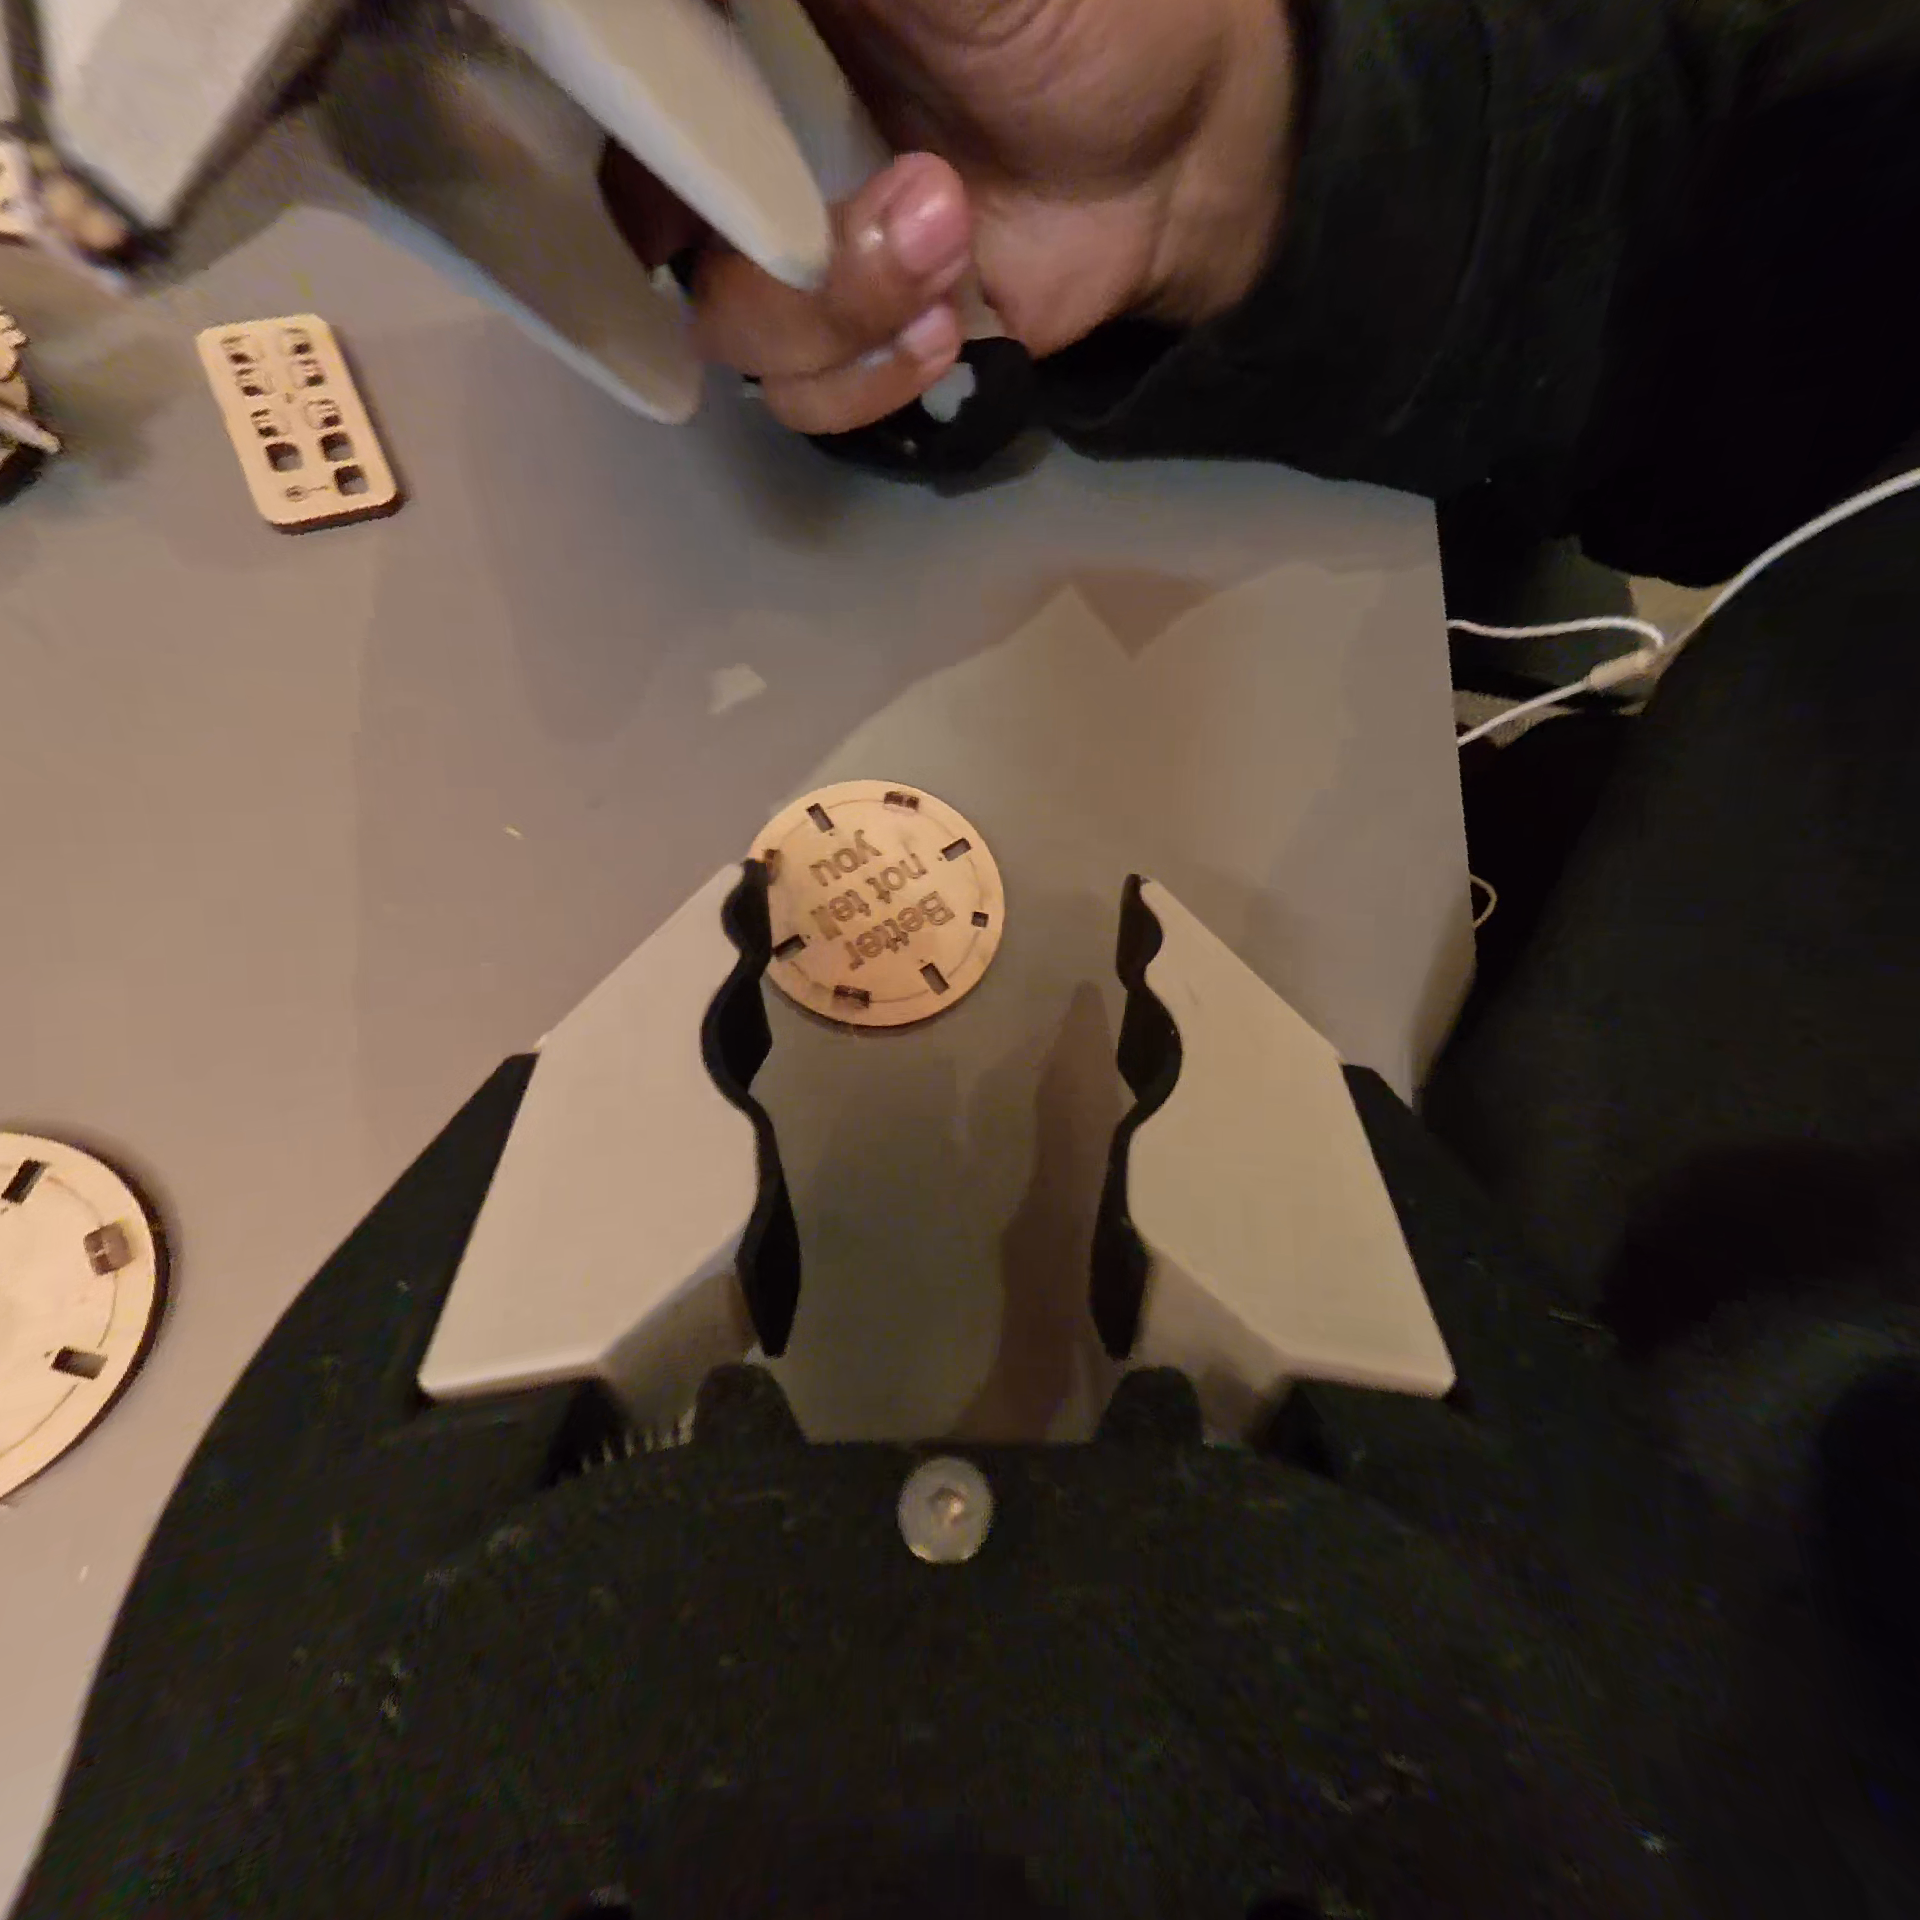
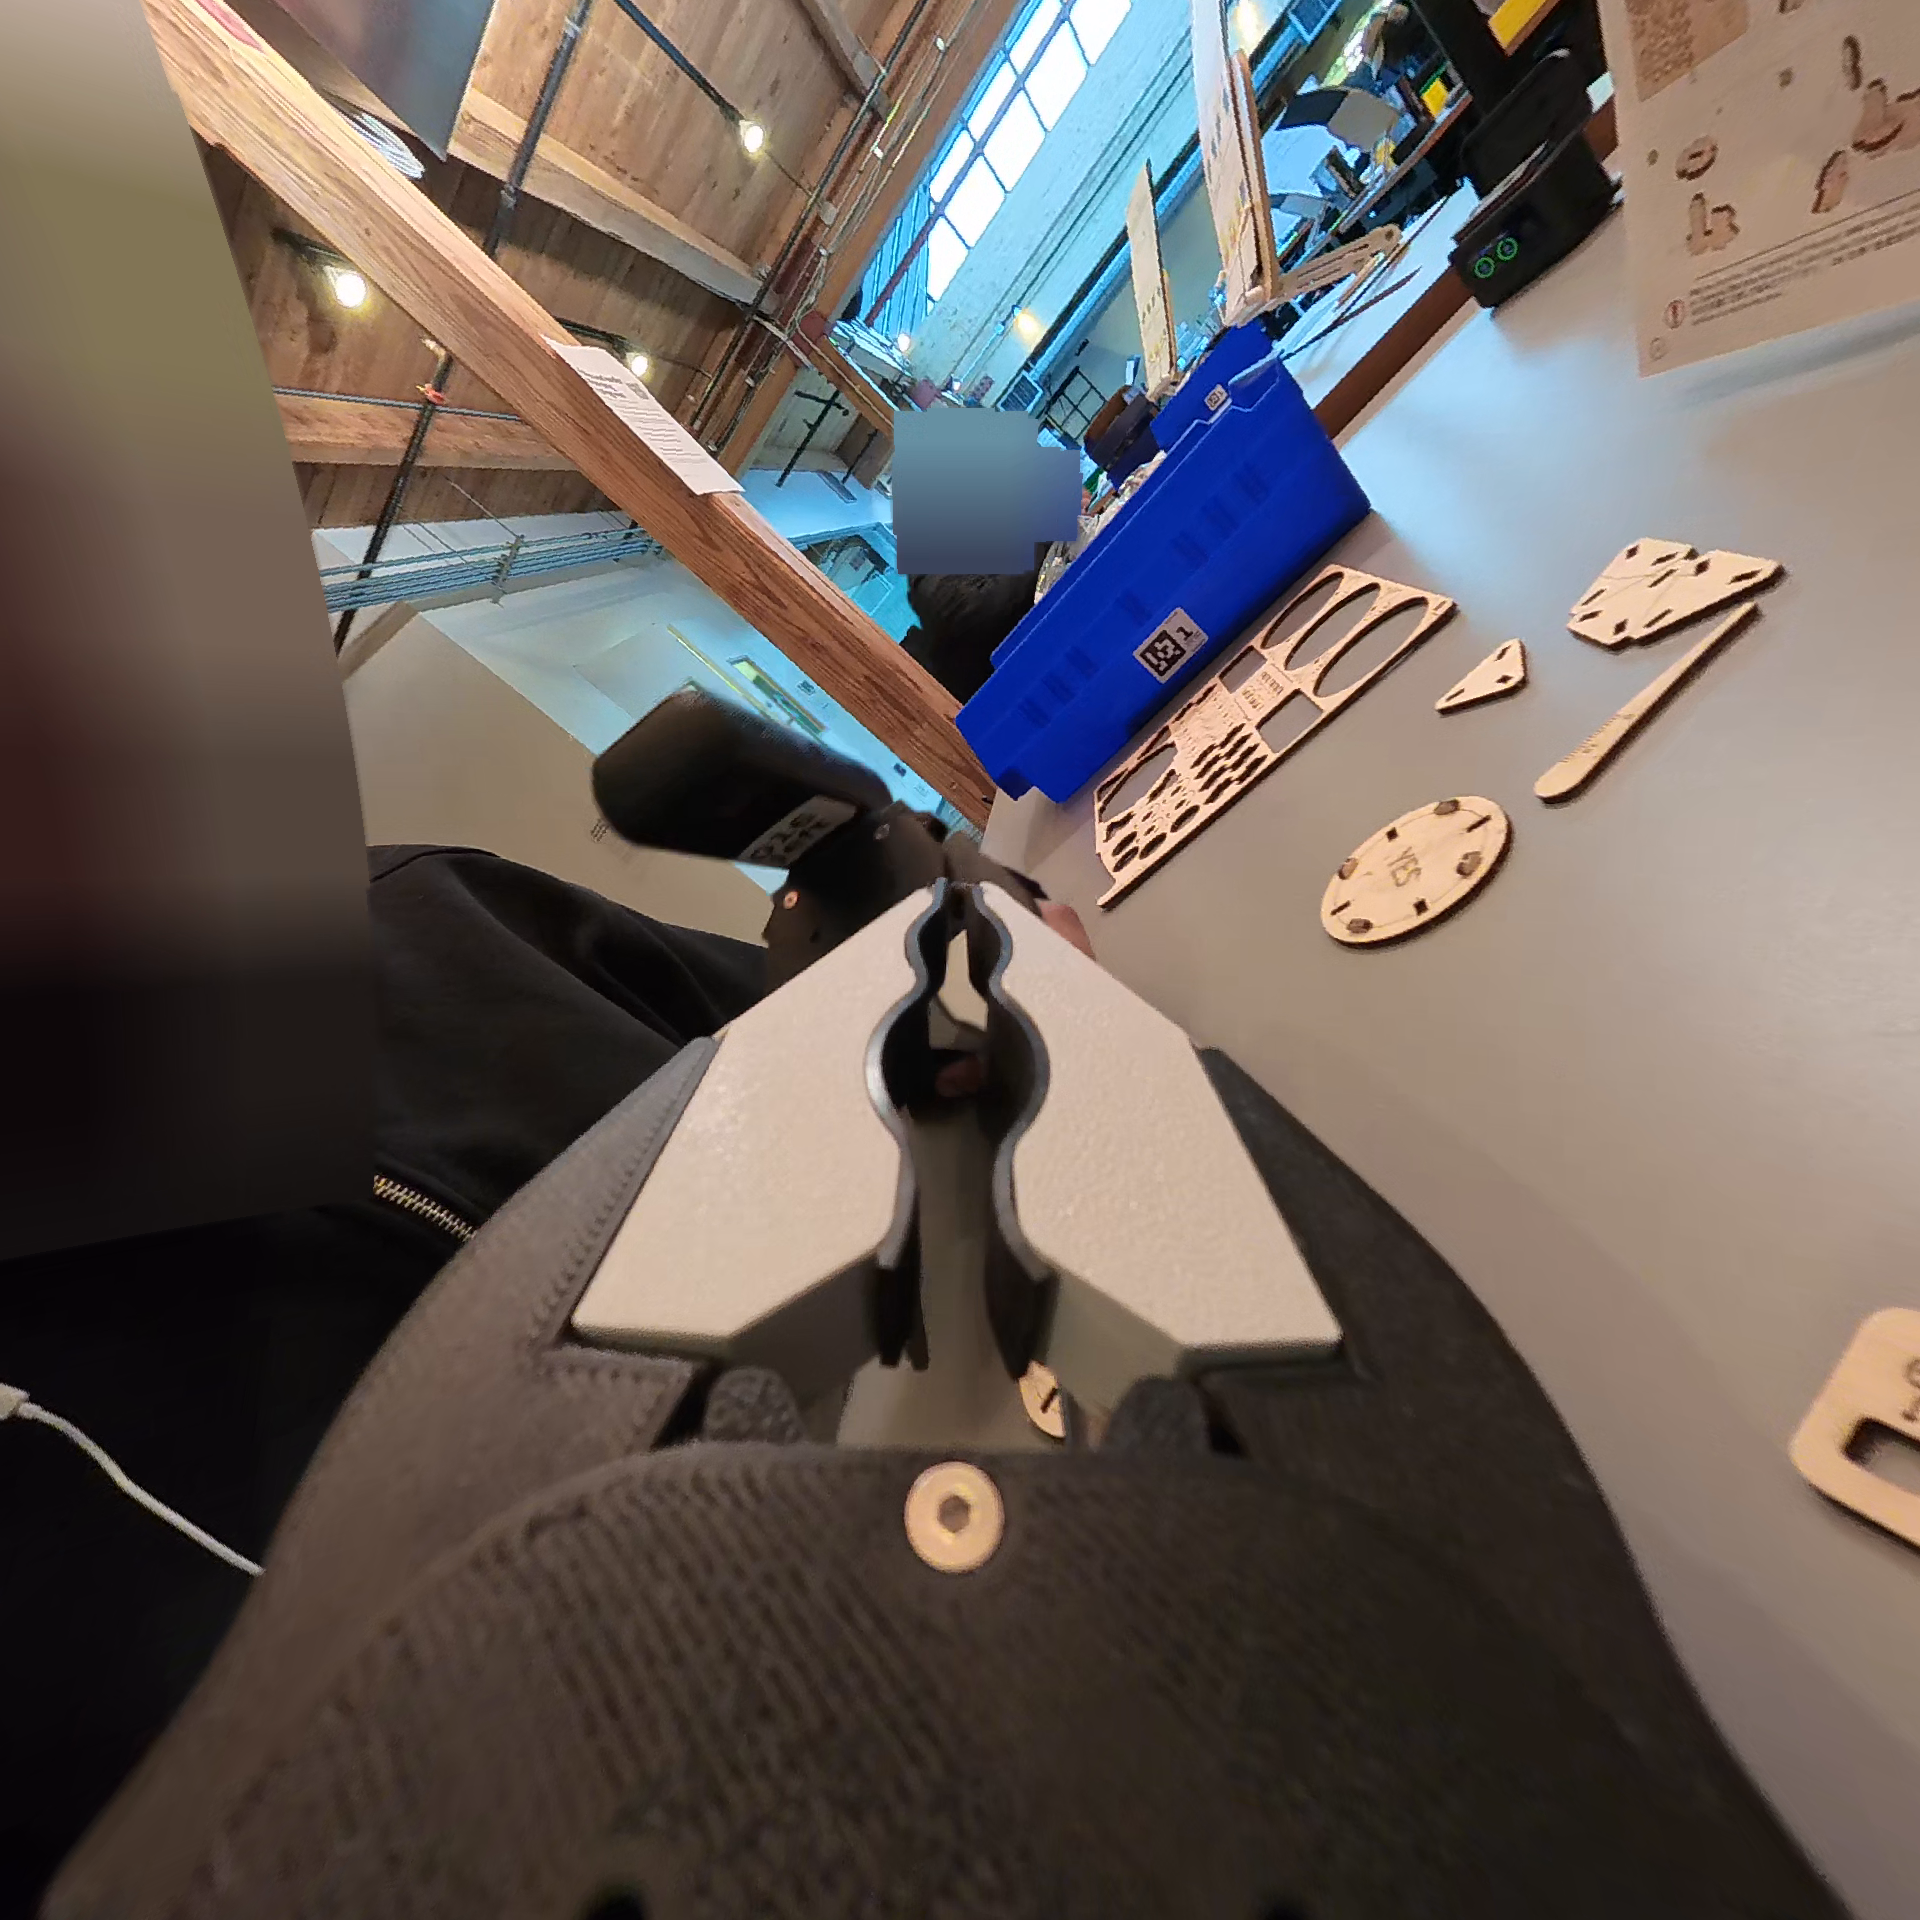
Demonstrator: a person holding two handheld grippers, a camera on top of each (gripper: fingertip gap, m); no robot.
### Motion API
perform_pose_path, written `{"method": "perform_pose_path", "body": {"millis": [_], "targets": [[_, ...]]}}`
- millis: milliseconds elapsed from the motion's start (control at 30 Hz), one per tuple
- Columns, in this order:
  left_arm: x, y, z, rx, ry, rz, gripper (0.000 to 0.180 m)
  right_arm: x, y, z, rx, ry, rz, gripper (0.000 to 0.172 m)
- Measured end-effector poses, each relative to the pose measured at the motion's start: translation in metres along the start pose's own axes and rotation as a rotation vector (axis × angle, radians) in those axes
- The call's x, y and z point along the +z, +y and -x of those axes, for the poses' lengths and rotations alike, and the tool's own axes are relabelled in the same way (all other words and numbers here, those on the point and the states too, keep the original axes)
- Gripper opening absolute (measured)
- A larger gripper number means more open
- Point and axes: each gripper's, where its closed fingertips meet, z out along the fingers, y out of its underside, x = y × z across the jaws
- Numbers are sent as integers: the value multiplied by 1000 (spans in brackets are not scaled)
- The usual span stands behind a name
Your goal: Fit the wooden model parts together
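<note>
The left gripper (image 1: 940, 904) stands well open over the grey bench (image 1: 520, 727); a small wooden disc (image 1: 883, 904) with slots at its rim lies flat on the bench between the fingertips; its edge is at the left black pad (image 1: 746, 935), whether touching I cannot tell; the right pad stands apart from it, so nothing is gripped. Near the bench's right edge a white cable (image 1: 1558, 675) hangs; a slotted wooden strip (image 1: 296, 421) lies far to the left, and a larger disc (image 1: 62, 1309) at the left border. The right gripper (image 2: 961, 894) is closed, pads meeting at the tips with nothing between them; it is tilted beside the bench, with a blue bin (image 2: 1174, 613), a cut-out wooden sheet (image 2: 1247, 707) and another disc (image 2: 1413, 868) to its right.
</note>
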Motion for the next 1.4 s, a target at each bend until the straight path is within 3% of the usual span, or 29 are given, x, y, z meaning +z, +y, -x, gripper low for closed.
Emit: {"method": "perform_pose_path", "body": {"millis": [300, 633, 1000, 1133, 1400], "targets": [[7, 9, -8, 96, -16, 74, 66, 2, 2, 1, 5, -6, 10, 0], [8, 9, -3, 94, -52, 79, 85, 1, 1, 2, 8, -13, 2, 0], [-3, -1, 27, -148, -101, -19, 82, 0, 0, 3, 6, -10, -4, 0], [-11, -9, 26, -153, -83, -95, 73, 0, -2, 5, -2, -8, -7, 0], [-10, -5, 39, -201, -145, -69, 79, 0, -1, 3, -6, 1, -2, 0]]}}
